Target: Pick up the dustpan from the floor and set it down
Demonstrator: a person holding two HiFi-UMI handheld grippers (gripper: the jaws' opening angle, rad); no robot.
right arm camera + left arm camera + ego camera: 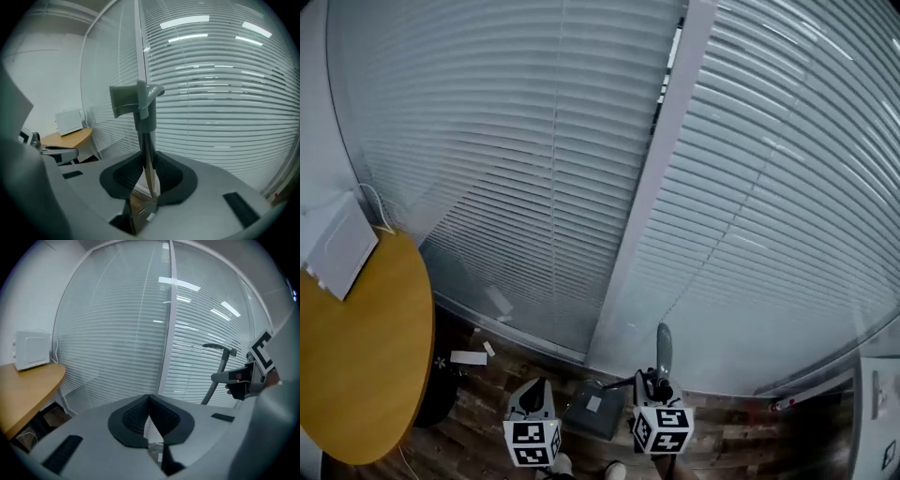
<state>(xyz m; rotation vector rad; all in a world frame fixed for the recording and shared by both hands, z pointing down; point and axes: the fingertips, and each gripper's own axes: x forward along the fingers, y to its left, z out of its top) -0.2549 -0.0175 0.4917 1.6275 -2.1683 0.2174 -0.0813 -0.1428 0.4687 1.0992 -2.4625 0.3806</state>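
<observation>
Blinds (pixel 534 169) behind. Left hand-held gripper (pixel 149 401) pinched shut, empty. Just right of it the dustpan (pixel 595 412) hangs over the floor (pixel 741 441), stem (pixel 146 154) clamped in the right hand-held gripper (pixel 147 173). It's a narrow pinch, so it could swing and twist loose.
</observation>
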